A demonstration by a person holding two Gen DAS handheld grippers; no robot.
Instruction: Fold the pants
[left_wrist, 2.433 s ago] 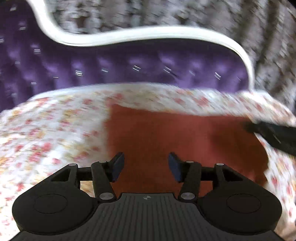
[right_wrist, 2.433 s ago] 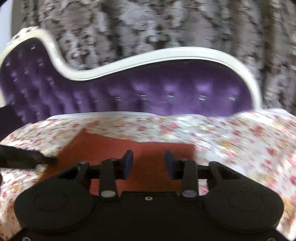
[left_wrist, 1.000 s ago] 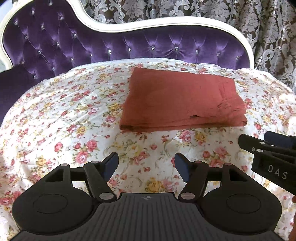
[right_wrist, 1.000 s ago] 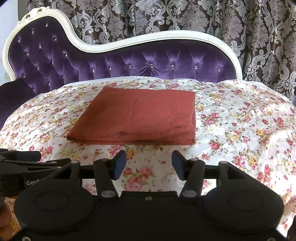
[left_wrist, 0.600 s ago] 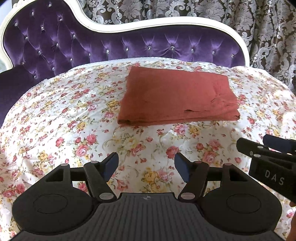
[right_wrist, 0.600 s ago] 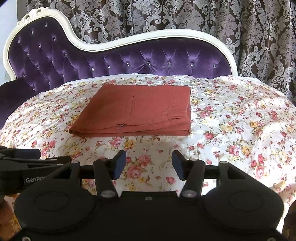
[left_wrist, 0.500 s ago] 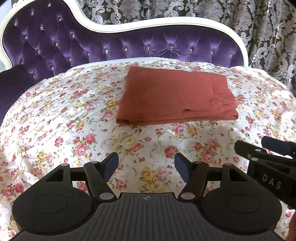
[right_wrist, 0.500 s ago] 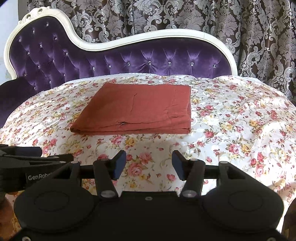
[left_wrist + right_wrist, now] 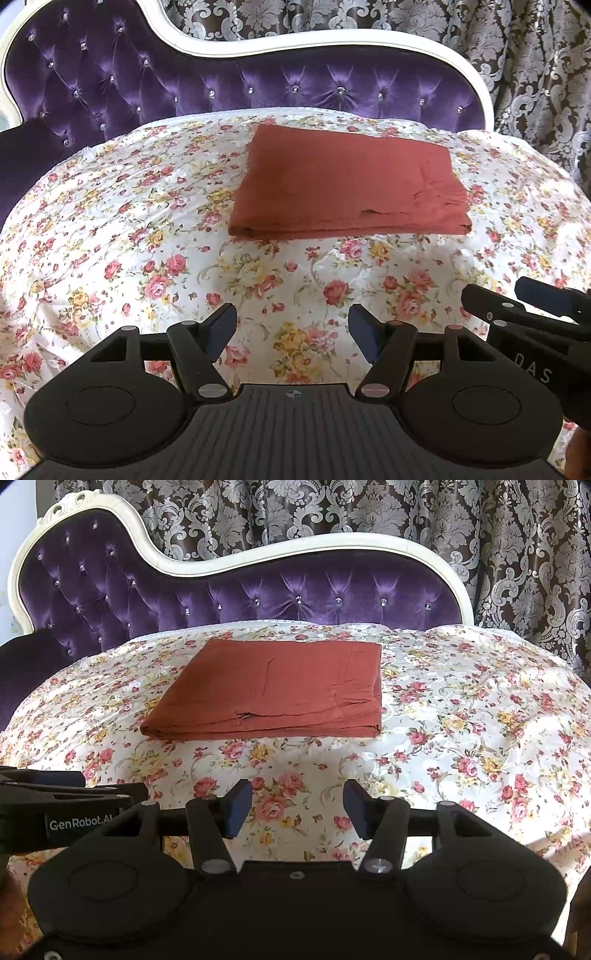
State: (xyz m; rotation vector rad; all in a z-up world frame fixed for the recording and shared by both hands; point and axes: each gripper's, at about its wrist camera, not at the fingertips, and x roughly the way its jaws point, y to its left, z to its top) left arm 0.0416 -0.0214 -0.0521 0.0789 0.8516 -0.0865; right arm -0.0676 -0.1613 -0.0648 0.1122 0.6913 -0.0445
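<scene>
— Where are the pants (image 9: 343, 184)?
— Folded flat on the flowered sheet (image 9: 110, 229), near the purple headboard (image 9: 258, 85).
— The tools?
— Left gripper (image 9: 292, 328) and right gripper (image 9: 297, 805) hover well short, jaws apart, holding nothing.
</scene>
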